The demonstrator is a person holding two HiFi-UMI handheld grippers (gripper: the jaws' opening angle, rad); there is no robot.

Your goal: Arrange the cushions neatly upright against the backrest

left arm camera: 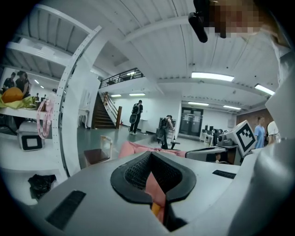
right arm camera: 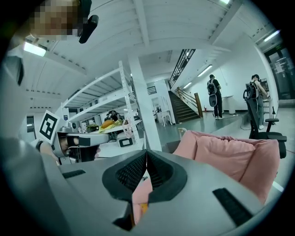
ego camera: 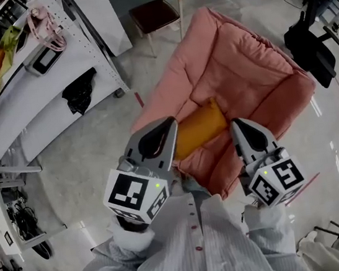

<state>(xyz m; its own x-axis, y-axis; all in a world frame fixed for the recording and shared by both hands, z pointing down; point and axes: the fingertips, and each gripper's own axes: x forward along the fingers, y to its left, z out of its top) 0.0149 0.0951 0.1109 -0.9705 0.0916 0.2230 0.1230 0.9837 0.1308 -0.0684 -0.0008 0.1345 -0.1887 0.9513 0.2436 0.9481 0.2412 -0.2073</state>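
Pale hall floor, white racks (ego camera: 54, 73) to the left, pink padded armchair (ego camera: 174, 81) in the middle of the head view. Across its seat, lying flat, an orange cushion (ego camera: 201, 129), not yet stood against the backrest (ego camera: 259, 63). Over it, left gripper (ego camera: 166, 126) and right gripper (ego camera: 241, 125), one near each end, jaws of both pressed together and empty. Only slivers of pink and orange showing beneath them in the two gripper views.

To do the step well, as a judgement:
- Spread both pairs of jaws before coming down.
- Take the cushion at its two ends, biting well into fabric and filling rather than a bare corner.
- Lift evenly, tip the top edge back onto the backrest, then centre it.

Hard to make out:
- Both ends and the near edge of the cushion, covered by the grippers.
- Front of the seat, hidden behind striped sleeves (ego camera: 192, 254).
- Any further cushion: none in sight, though possibly hidden.
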